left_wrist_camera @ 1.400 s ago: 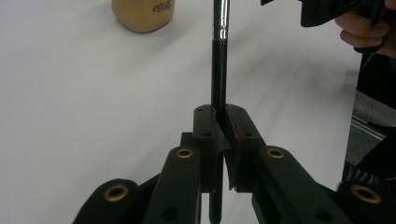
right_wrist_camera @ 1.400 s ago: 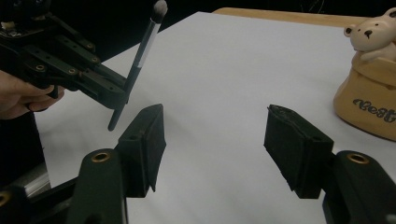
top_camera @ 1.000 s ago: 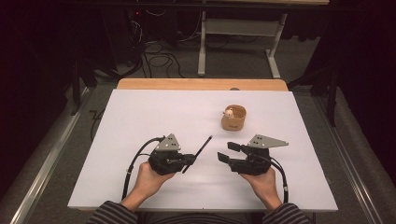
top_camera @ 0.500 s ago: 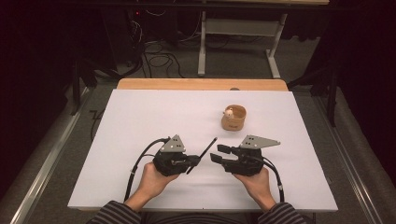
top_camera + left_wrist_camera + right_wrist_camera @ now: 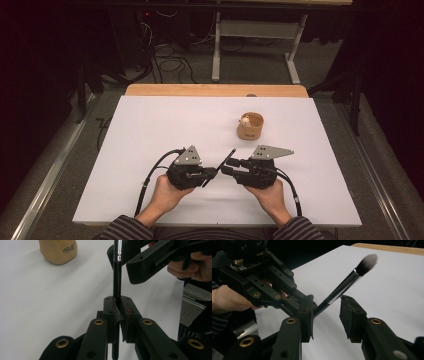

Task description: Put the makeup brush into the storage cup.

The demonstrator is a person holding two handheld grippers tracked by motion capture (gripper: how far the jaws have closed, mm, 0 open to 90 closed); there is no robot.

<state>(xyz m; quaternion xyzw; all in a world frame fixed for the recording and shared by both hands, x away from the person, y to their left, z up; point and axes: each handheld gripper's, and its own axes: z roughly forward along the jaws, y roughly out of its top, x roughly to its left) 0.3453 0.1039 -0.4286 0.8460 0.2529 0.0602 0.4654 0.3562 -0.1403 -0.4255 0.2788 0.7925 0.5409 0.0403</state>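
Note:
A black makeup brush (image 5: 226,159) with a grey bristle tip (image 5: 367,263) points up and away from the table's near middle. My left gripper (image 5: 212,173) is shut on the brush handle (image 5: 117,277), which rises from between its pads (image 5: 110,312). My right gripper (image 5: 227,167) faces it from the right, jaws on either side of the handle (image 5: 342,287). Those jaws have just been closing. A gap still shows beside the right pad (image 5: 349,317), and the handle runs close to the left pad. A tan cup (image 5: 249,126) stands farther back on the right.
The white table top (image 5: 150,130) has a wooden strip (image 5: 215,90) along its far edge. A small pale figure (image 5: 245,120) sits in the cup. Cables trail from both grippers toward the near edge. Dark floor and table legs lie beyond.
My right gripper has shifted left up to the brush and its jaws have narrowed around the handle. The left gripper keeps its hold and has barely moved.

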